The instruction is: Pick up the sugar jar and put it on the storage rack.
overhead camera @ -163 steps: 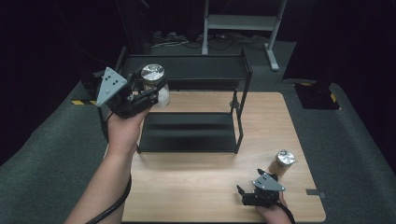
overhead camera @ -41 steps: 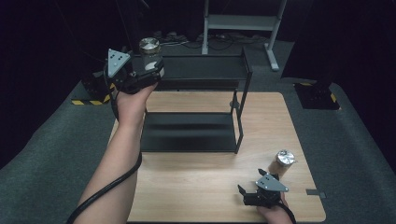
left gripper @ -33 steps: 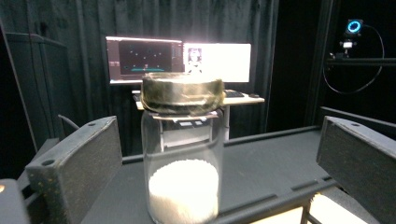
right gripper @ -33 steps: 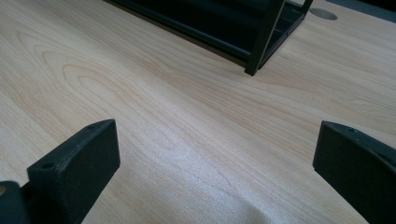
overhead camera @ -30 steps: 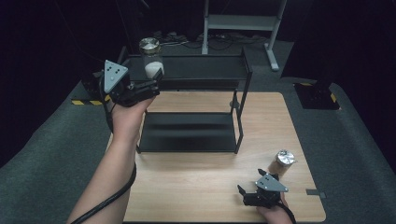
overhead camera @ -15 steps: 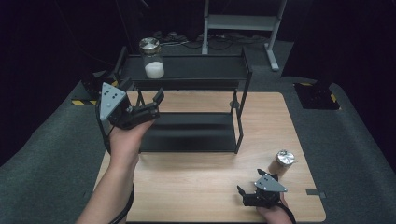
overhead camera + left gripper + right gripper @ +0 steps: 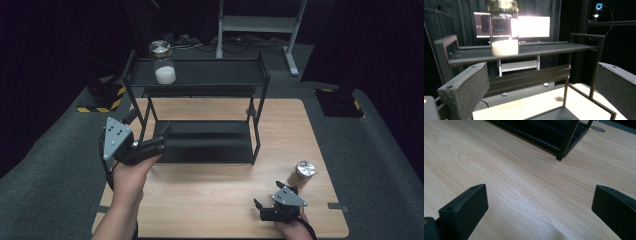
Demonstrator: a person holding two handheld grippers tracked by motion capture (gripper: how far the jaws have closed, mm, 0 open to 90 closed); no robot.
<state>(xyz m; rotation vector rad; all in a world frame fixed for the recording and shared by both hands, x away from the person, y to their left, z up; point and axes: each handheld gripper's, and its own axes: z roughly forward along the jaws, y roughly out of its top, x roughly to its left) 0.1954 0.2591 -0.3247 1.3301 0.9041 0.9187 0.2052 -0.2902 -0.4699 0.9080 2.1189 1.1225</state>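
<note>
Clear glass jar with a metal screw lid, about 1/3 full of white powder [image 7: 163, 63], stands on the top shelf of the black 2-tier metal rack [image 7: 200, 80], at that shelf's left end near the far-left corner post. Upright: long axis vertical, lid up, base flat on the shelf. Probably parked at the end to leave the other shelf space open.

Left tool [image 7: 145, 140] is at the counter's left edge [image 7: 107, 200], just beside the rack's near-left post, jaws wide apart and holding nothing. In the left gripper view the jaws frame the rack with the jar well above and beyond them, so no contact.

Second jar, metal lid, brownish contents [image 7: 302, 174], stands upright on the bare counter near the near-right corner. Right tool [image 7: 265, 207] sits just beside it toward the near edge, apart from it. In the right gripper view its jaws are spread wide over bare wood, nothing gripped.

My read: 1 jar shelved, and the right hand is staged low by the other as the likely next pick. That jar's lid also faces up, so a side grip across the body fits.
</note>
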